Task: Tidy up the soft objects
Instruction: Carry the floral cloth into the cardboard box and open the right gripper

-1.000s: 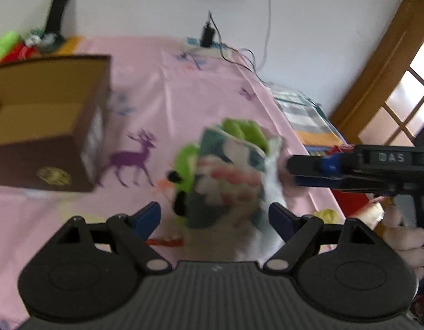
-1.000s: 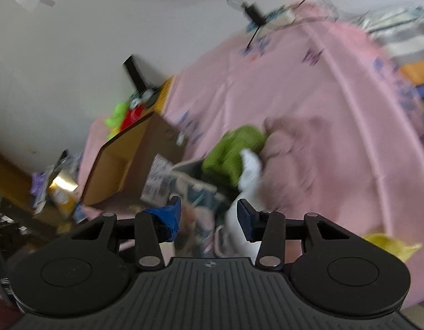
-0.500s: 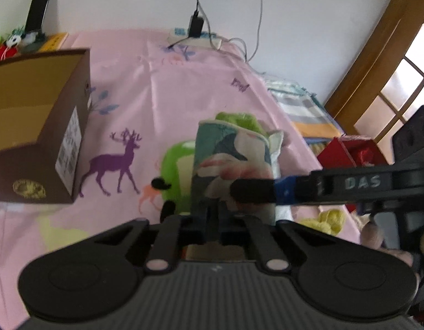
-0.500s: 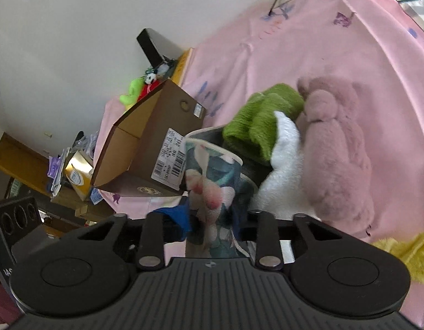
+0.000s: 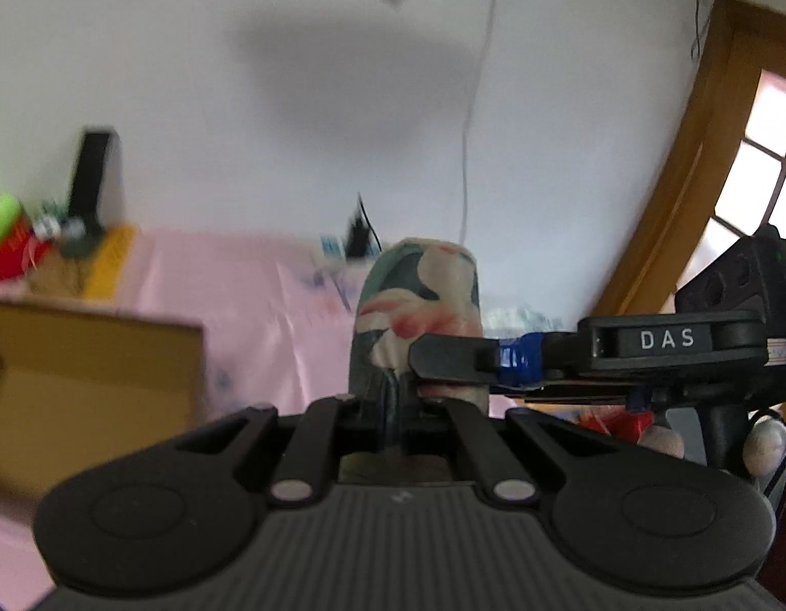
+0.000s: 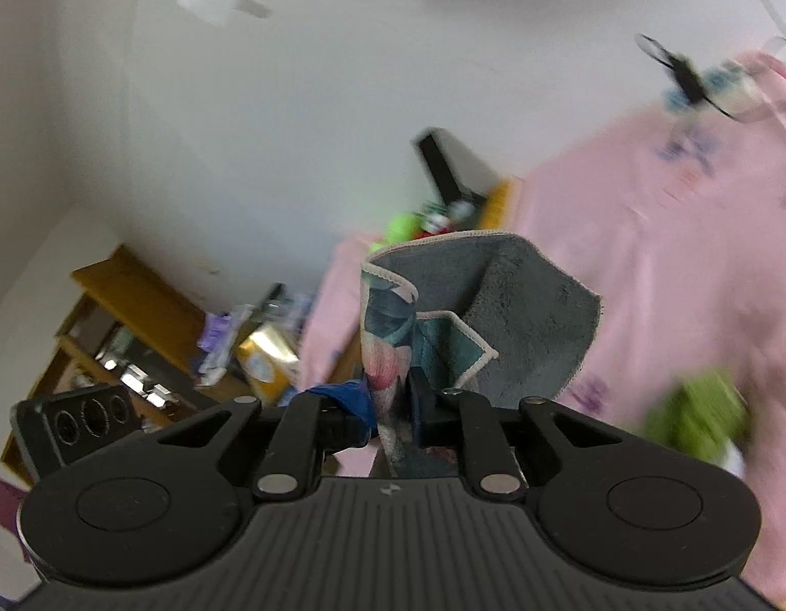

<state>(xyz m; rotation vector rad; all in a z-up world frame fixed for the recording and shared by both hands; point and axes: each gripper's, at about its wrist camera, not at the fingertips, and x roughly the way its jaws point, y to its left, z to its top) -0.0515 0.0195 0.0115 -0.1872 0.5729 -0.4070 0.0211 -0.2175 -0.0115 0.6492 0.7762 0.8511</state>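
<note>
From the left wrist, the floral cloth (image 5: 418, 321) rises as a rolled, rounded column at the centre of the view, its printed face showing dark teal leaves with cream and coral-pink blooms, smooth and slightly glossy. The left gripper (image 5: 393, 415) is pinched tight on the cloth's lower edge at 6 o'clock, matte black plastic arms folded inward around the fabric. The right gripper (image 5: 443, 356) comes in from 3 o'clock, a flat black bar lettered DAS with blue tape on its finger, also clamped on the cloth's side. At 9 o'clock sits a cardboard box (image 5: 97, 382), brown and blurred, on a pink bedsheet (image 5: 250, 300). A white wall fills the upper view, and a wooden window frame (image 5: 693, 193) curves along 2 o'clock. From the right wrist, the cloth (image 6: 535, 315) shows its grey fleecy terry back, edged with pale stitched binding, a printed corner folded forward. The right gripper (image 6: 393, 407) holds it pinched at 6 o'clock, blue tape on the left finger. The pink sheet (image 6: 673, 265) spreads toward 3 o'clock, with a blurred green plush (image 6: 698, 417) at 4 o'clock and wooden shelving (image 6: 138, 300) at 8 o'clock.
</note>
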